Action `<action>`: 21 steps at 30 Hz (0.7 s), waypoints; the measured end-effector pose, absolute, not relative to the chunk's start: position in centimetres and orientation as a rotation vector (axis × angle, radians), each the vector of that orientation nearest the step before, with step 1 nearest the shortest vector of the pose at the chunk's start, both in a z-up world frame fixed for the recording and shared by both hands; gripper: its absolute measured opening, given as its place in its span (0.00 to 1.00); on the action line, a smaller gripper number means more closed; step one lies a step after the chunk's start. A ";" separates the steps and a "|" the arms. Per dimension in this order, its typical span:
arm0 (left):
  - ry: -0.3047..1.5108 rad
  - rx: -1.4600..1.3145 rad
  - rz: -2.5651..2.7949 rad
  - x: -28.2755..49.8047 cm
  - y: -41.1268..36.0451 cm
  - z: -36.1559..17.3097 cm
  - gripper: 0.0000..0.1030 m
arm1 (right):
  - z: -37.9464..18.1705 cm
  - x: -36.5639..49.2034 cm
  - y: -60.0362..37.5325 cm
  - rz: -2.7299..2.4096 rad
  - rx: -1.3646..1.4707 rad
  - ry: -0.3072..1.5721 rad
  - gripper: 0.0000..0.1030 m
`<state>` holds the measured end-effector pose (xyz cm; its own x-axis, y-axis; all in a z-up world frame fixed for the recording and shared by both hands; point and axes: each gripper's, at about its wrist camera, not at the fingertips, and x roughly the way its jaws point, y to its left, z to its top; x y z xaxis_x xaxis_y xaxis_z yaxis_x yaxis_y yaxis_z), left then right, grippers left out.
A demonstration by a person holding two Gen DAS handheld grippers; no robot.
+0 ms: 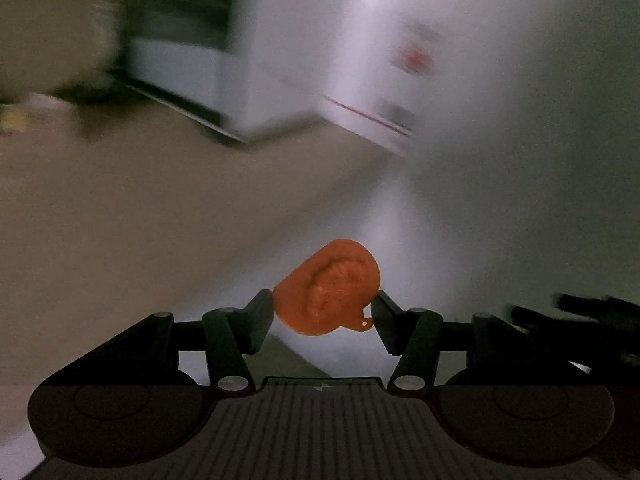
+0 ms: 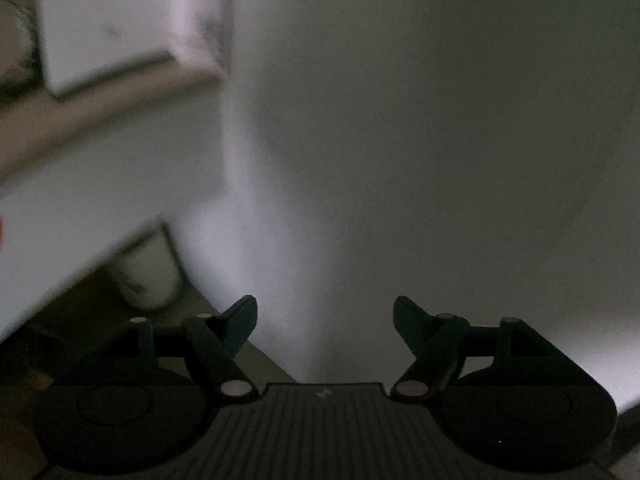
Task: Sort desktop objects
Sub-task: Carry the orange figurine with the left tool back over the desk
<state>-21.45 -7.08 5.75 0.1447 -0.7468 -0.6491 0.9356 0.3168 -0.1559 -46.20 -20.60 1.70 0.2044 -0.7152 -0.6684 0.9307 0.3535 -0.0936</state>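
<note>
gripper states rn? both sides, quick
Left tool: closed on a small orange plastic piece, lifted clear of the surface.
Right tool: open, nothing between its fingers.

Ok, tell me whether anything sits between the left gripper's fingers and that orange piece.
Nothing does. The left gripper is already shut on the small orange moulded piece, a finger on each side of it. The right gripper is open and holds nothing. The surroundings are too blurred to read.
</note>
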 end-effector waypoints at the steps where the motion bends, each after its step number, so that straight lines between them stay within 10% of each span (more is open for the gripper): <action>1: 0.711 0.304 -1.174 -19.6 -6.2 6.4 0.57 | 2.8 -45.1 -20.7 -1.152 0.341 0.681 0.75; 15: 0.716 0.281 -0.585 -0.5 4.5 5.9 0.58 | 9.9 -24.3 -17.9 -0.603 0.079 0.548 0.77; 21: 0.786 0.170 -0.442 2.7 9.7 4.4 0.75 | 12.2 -15.7 -14.2 -0.436 -0.044 0.543 0.81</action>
<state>2.66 9.67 4.39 0.6215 -0.3199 -0.7151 0.4447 0.8956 -0.0142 -15.67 -14.24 12.21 0.7671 -0.4131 -0.4909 0.3901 0.9078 -0.1543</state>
